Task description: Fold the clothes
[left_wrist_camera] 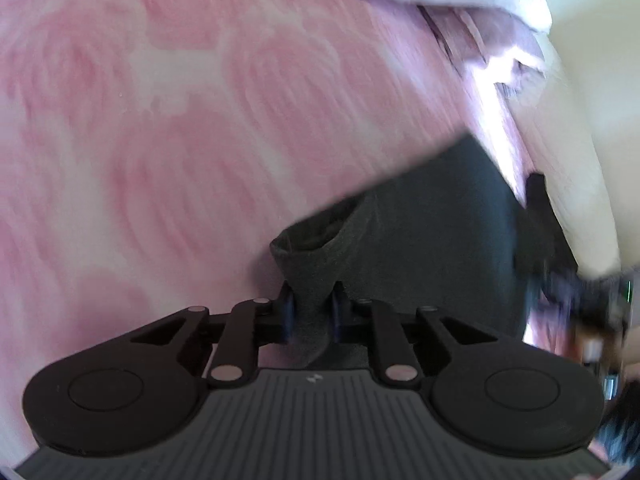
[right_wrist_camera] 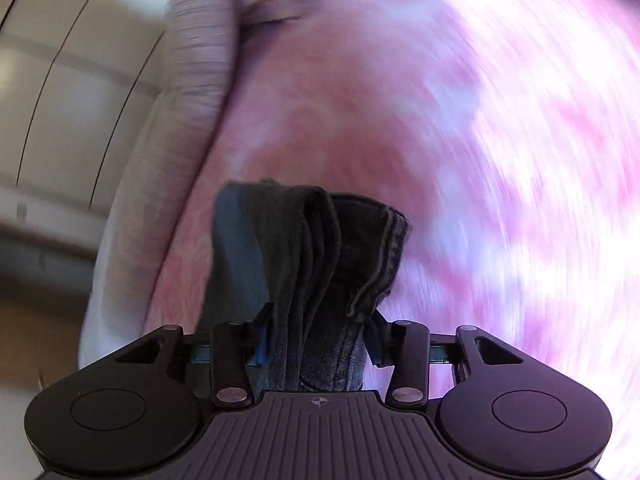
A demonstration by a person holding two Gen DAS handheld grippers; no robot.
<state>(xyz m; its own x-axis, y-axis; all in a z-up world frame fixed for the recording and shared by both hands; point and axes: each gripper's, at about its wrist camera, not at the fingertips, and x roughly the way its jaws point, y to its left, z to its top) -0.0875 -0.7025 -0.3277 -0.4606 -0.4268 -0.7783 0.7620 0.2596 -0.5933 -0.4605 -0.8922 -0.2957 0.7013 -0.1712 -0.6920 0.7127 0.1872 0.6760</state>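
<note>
While both views are smeared with blur, the grips read clearly enough. Nearest the lens in the left wrist view, the left gripper [left_wrist_camera: 313, 312] has its jaws drawn close together on a bunched corner of the dark jeans [left_wrist_camera: 432, 232], the cloth squeezed into a narrow neck between the fingers. Past the jaws the jeans spread up and to the right as a broad flat panel, with an open hem or fold just above the pinch. In the right wrist view the right gripper [right_wrist_camera: 318, 340] is likewise clamped, its jaws held a little apart by several stacked folds of the jeans [right_wrist_camera: 320, 256], whose stitched seam edge stands up on the right of the bundle. Behind and around the jeans in both views lies a pink rose-patterned blanket [left_wrist_camera: 200, 120]. Beyond the blanket's far edge runs a pale ribbed cushion [right_wrist_camera: 196, 60], and past that, left of the jeans, pale panelled furniture [right_wrist_camera: 80, 80].
</note>
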